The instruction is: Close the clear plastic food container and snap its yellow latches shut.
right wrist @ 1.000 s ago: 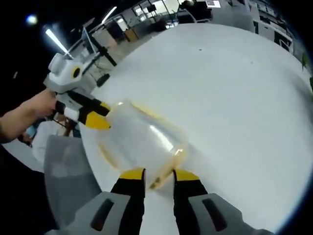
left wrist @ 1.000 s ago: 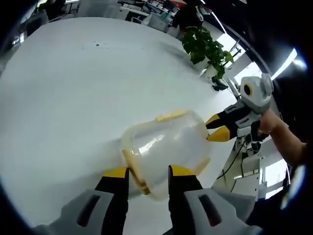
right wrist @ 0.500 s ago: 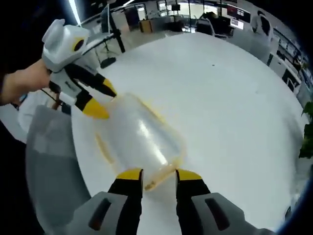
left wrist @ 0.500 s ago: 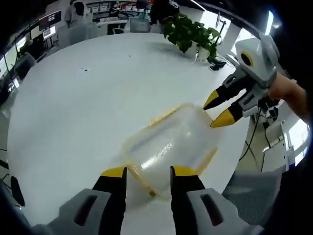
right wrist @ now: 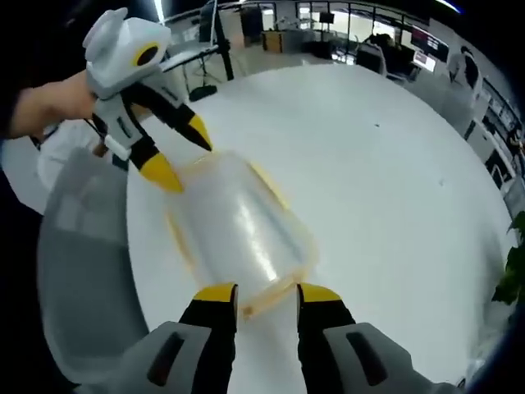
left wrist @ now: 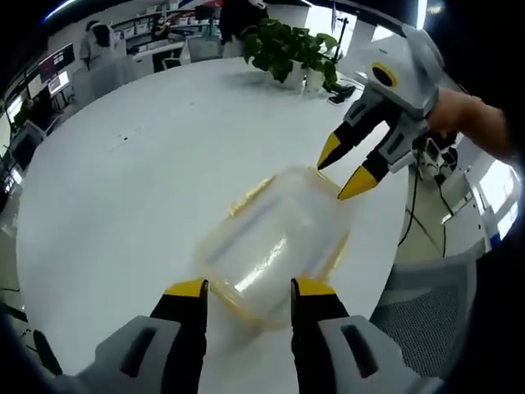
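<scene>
fingers spread — container between | latches blurred — state unclear

You're at a round white table, potted plant at far edge, office desks behind, grey chair nr rim.

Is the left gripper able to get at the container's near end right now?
Probably yes. The left gripper has open jaws either side of the clear container's near end on the white table, with nothing between.
</scene>
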A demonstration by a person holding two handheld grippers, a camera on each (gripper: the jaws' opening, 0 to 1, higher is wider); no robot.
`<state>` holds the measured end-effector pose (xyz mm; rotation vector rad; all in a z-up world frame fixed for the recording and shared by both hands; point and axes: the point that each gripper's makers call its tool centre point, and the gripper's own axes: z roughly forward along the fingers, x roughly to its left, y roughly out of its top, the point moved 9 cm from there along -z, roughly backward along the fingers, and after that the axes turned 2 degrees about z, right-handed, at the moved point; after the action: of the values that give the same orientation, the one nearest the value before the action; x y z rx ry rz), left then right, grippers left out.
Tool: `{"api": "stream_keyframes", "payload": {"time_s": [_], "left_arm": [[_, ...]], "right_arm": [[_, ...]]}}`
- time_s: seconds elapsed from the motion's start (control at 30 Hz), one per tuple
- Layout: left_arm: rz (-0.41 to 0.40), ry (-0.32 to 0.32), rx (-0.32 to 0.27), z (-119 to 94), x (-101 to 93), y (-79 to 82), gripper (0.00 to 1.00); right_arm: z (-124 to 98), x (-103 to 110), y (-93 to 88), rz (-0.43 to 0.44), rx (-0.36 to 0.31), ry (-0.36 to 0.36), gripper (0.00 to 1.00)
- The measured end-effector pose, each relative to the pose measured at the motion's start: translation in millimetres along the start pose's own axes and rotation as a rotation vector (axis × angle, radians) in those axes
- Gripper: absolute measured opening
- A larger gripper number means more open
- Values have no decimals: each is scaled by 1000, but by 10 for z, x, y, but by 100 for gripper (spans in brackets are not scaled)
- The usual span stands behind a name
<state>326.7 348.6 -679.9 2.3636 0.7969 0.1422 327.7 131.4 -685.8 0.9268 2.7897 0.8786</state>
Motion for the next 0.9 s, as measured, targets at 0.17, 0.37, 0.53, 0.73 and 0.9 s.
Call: {"api": "stream_keyframes", "payload": {"time_s": [0.17,0.37,0.53,0.73,0.9], "left_arm": [[44,-20,-24,18,-26,86,36],[110,-59,-40,53,-63,162,37],[132,-74,-41,67,-64,197,36],[165,-108,-42,109,-105,217,36],[193,-143,-69,133,-166,261,35]], "right_arm": [[-43,-7,82,6,-50,32,29],[-41,23,130,-18,-74,56,29],[-9,62,169,-55,-83,71,28],[25,110,205,-82,-88,89,28],[32,108,248,-82,-98,96,29]]}}
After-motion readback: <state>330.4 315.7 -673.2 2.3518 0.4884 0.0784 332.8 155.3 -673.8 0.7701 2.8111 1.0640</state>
